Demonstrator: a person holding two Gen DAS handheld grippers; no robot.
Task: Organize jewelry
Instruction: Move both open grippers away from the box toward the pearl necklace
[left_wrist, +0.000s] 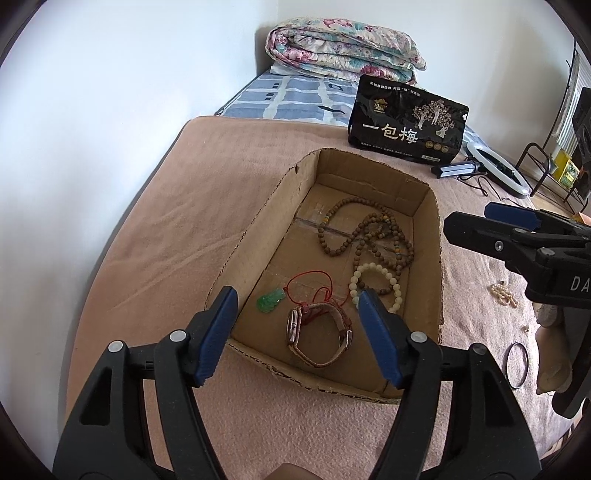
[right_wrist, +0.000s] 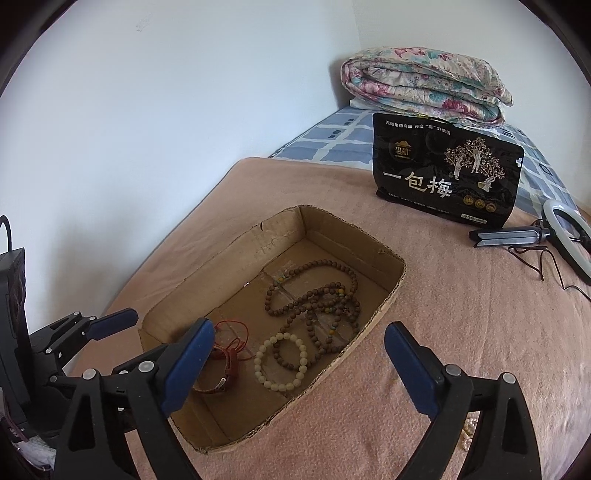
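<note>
The left gripper (left_wrist: 297, 310) is spread wide, nothing pinched between its blue pads, and it's hung just above the near end of the cardboard box (left_wrist: 255, 236). The right gripper (right_wrist: 299, 345) is opened up just as wide and is also empty, held over the box's near right edge; in the left wrist view only its tip is seen, off to the right of the box.

Inside the box, a few pieces are already laid out. A watch (left_wrist: 317, 334) with a reddish-brown strap is sat near the front wall, with a green jade pendant (left_wrist: 270, 301) on a red cord (left_wrist: 314, 286) just beside it. A white bead bracelet (left_wrist: 376, 286) is placed to the right of those, touching a long loop of brown wooden prayer beads (left_wrist: 365, 236) that is sprawled toward the back of the box.

Outside the box, on the pink blanket (left_wrist: 166, 206), a small heap of pearl-coloured beads (left_wrist: 502, 293) and a thin dark bangle (left_wrist: 516, 363) are seen to the right, well apart from the box.

Further back, a black snack bag (right_wrist: 448, 173) with gold trees is stood upright, a ring light (right_wrist: 565, 229) is laid flat beside it, and a folded floral quilt (right_wrist: 424, 83) is stacked on a blue checked sheet (right_wrist: 332, 142) against the white wall.
</note>
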